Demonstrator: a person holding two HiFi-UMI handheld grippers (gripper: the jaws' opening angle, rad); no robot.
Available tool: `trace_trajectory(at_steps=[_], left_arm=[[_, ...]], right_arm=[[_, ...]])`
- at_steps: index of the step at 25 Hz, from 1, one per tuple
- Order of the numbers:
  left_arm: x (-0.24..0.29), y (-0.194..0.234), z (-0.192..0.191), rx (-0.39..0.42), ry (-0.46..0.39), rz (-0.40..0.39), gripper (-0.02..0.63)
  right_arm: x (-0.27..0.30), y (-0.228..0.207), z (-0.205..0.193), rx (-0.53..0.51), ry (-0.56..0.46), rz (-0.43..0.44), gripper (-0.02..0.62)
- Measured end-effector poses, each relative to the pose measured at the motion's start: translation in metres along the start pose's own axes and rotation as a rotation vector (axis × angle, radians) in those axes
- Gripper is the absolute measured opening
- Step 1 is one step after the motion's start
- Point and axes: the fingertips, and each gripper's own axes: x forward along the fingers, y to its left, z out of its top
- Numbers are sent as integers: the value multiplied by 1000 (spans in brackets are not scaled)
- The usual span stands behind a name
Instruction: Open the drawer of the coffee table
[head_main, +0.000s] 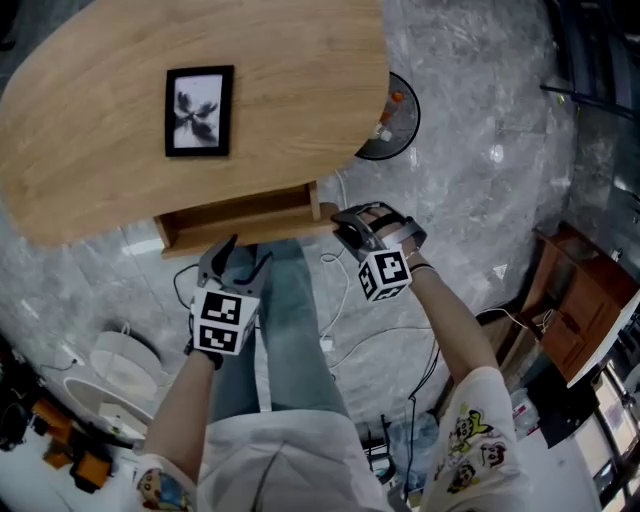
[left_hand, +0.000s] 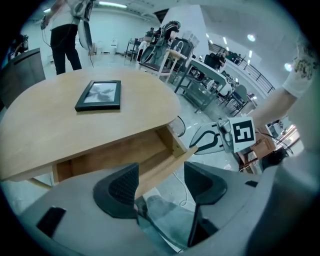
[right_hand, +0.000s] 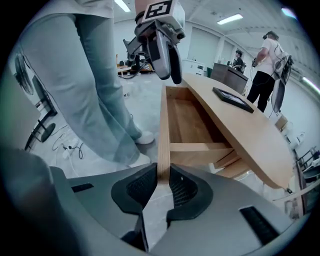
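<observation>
In the head view, the drawer (head_main: 240, 215) stood partly pulled out beneath the near edge of the oval, pale-wood coffee table (head_main: 120, 160). The right gripper (head_main: 345, 225) was at its right end, the left gripper (head_main: 235, 262) just near of it. In the left gripper view, the jaws stood apart, gripping nothing. In the right gripper view, the ribbed pads pinched the drawer's thin front board (right_hand: 163, 135). The smooth wood looked stiff, and the drawer probably light; that top edge seemed the best hold.

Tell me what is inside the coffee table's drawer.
The drawer shows only a bare wooden floor in its pulled-out part. Its rear is hidden under the tabletop.
</observation>
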Motion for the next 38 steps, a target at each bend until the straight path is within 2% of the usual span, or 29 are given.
trace_trajectory(at_steps=[7,26,30,34,38], left_arm=[[-3,-5,-10,-1,12,1,264],[-25,2,-48,-42,6,17,264],[-29,5,-54,-43,3,20,264],[-27,6,-64,-49,10,17,264],[-27,11,-68,-69,10,32,264]], right_arm=[[-1,19,2,1,7,-2,64],[-5,19,4,-31,39,-7,64],[-4,33,-6,-55,65,28,64],[-4,41,-15,-20,98,0,63],[3,40,-17,-40,109,16,63]])
